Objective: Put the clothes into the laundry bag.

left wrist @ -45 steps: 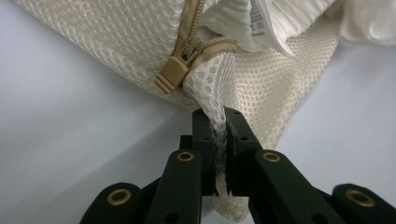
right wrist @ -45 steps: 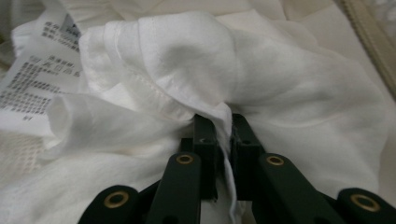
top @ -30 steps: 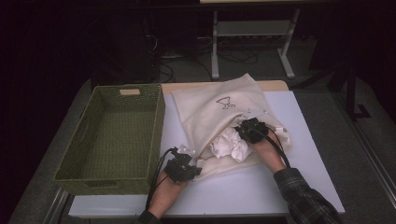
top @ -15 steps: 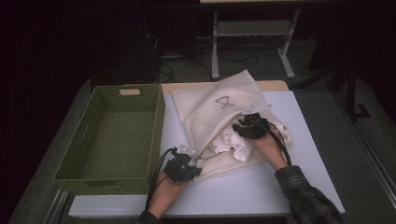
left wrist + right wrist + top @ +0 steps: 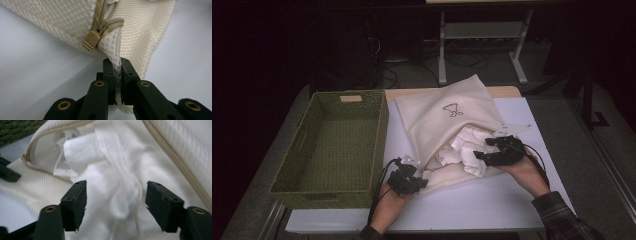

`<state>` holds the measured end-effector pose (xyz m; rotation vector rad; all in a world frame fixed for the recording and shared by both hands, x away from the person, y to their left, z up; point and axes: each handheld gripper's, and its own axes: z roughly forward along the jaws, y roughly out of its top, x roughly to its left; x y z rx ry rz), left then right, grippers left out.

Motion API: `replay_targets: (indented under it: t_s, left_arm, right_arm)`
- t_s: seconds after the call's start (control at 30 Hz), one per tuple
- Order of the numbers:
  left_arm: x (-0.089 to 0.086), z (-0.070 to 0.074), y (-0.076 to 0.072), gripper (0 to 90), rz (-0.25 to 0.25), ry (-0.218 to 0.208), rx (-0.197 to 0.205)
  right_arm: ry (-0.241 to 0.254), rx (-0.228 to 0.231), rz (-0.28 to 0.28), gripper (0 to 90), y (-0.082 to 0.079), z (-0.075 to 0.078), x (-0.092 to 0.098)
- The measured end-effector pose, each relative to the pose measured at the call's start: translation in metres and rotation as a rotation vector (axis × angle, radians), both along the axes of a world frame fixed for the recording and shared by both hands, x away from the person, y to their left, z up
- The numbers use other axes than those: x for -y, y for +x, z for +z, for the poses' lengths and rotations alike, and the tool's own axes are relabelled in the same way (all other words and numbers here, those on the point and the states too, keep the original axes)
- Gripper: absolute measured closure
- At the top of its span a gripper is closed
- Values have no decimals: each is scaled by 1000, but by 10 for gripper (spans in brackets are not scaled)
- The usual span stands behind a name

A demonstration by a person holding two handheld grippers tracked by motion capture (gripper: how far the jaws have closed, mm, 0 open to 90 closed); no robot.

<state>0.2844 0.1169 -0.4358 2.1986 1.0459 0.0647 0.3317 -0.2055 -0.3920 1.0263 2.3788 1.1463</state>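
Note:
A cream mesh bag (image 5: 447, 112) lies on the white table with its zipped mouth open. A white garment (image 5: 464, 150) bulges out of the opening. My left gripper (image 5: 419, 182) is shut on the bag's corner fabric just below the tan zipper pull (image 5: 91, 40); the mesh is pinched between its pads (image 5: 118, 72). My right gripper (image 5: 489, 155) hovers at the bag's mouth. Its jaws have just been opening and stand wide apart (image 5: 116, 202). The white garment (image 5: 107, 170) with its care label (image 5: 61, 163) lies beyond and below them, and neither pad presses on it.
A green woven basket (image 5: 332, 145) stands left of the bag, close to my left hand. The bare white table top (image 5: 492, 205) runs along the near edge. A metal stand (image 5: 482, 35) and cables sit on the floor behind the table.
My right gripper has shifted right, away from the bag's mouth, and its jaws have opened off the white garment. The left gripper keeps its hold on the bag's corner.

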Motion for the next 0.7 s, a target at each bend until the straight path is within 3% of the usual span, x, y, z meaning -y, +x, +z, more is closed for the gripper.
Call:
replay_targets:
  t_s: [0.17,0.27,0.4,0.5,0.63,0.7]
  left_arm:
    - [0,0,0,842,4,-4,-3]
    - [0,0,0,842,0,-1,-3]
    - [0,0,0,842,1,-3,-2]
    - [0,0,0,842,1,-1,-2]
    - [1,0,0,843,0,2,0]
    - [1,0,0,842,-1,5,1]
  right_arm:
    - [-16,-60,-14,237,-14,-15,12]
    - [-35,-102,-6,185,-18,-29,10]
    - [-58,-124,17,188,-15,-38,2]
    - [-81,-135,2,256,-10,-44,-3]
    - [-125,-100,1,527,-4,-49,-10]
    - [-125,-92,0,587,0,-49,-11]
